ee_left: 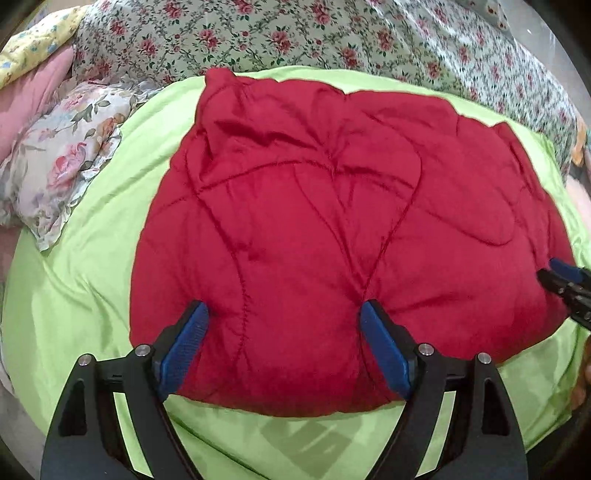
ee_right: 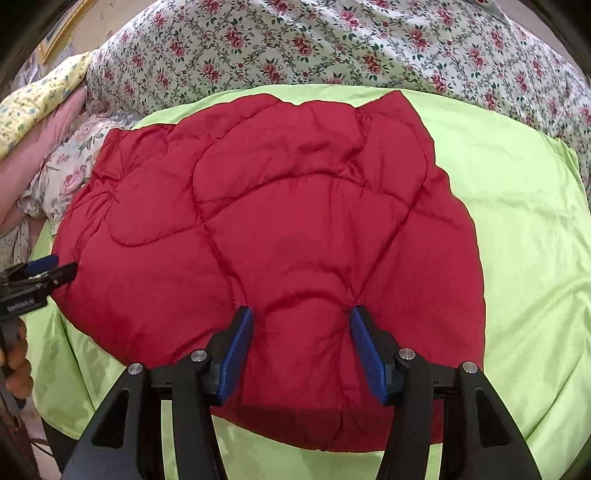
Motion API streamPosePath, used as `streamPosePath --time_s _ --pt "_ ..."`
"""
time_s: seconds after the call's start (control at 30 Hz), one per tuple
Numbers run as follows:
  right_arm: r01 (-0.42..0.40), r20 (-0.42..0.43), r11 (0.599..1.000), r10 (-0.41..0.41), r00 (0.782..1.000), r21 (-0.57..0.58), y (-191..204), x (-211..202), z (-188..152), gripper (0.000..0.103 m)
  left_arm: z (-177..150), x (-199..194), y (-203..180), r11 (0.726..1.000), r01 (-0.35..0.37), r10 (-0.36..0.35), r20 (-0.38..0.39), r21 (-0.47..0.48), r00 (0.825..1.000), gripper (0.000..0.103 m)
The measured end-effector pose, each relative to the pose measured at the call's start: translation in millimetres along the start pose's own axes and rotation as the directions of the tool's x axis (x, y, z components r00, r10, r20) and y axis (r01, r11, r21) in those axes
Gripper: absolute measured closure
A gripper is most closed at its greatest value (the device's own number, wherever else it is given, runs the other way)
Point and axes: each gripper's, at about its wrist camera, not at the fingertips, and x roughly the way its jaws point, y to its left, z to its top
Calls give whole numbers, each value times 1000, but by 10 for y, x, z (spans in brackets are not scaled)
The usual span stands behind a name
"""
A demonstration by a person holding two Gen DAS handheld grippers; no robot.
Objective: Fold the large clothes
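Note:
A red quilted garment [ee_left: 332,221] lies folded into a puffy block on a lime green sheet [ee_left: 92,277]; it also shows in the right wrist view [ee_right: 277,240]. My left gripper [ee_left: 284,314] is open, its blue pads [ee_left: 184,343] pressing into the garment's near edge on either side of a bulge. My right gripper [ee_right: 301,314] is open too, with its blue pads [ee_right: 365,350] straddling the near edge further right. The right gripper's tip [ee_left: 561,280] shows at the far right of the left wrist view, and the left gripper's tip [ee_right: 40,273] at the far left of the right wrist view.
A rose-print bedspread [ee_left: 332,33] runs along the back. A floral pillow [ee_left: 62,155] and pink fabric [ee_left: 29,99] lie at the left, with a yellow patterned cloth [ee_right: 37,99] behind. The green sheet [ee_right: 517,221] stretches to the right of the garment.

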Motion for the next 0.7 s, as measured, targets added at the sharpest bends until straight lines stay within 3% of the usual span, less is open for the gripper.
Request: streamPosePath --time_s 0.13,0.27,0.43,0.6,0.7 --pt "14 15 1000 -14 1000 3 61 -107 -7 45 -20 15 -32 999 -31 31 4 17 1000 18" --pt "-19 46 998 22 999 -67 308 -270 -19 45 -30 13 -38 999 -38 38 5 18 999 18" --pt "-27 13 992 29 999 -126 541 -145 6 42 -49 -3 -53 999 -39 39 6 20 999 17" --pt "6 -1 992 -6 1000 -124 468 -25 8 41 -71 -18 -40 999 -29 29 10 17 1000 17" --pt "-33 20 997 35 999 -72 364 -142 38 40 -67 -26 -23 1000 -23 23 10 8 1000 17"
